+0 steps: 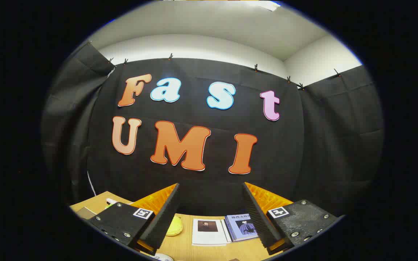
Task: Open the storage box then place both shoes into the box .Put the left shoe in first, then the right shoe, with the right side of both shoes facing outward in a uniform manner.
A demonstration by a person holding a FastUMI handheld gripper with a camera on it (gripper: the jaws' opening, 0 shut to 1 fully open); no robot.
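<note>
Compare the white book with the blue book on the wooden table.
The white book has a pale cover with a small dark portrait; the blue book has a blue cover with a larger figure. The white book lies nearer the yellow object, the blue book nearer the other finger. Both lie flat, side by side on the wooden table, beyond the open gripper.

Gripper [210,188] raised, fingers [162,214] apart, apparently empty.

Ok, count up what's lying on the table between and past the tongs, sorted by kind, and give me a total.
Books: 2, a white one and a blue one, side by side on the wooden table.
Yellow soft thing: 1, beside the white book; too hidden to name.
Total: 3.
The tongs are open, holding nothing.
</note>
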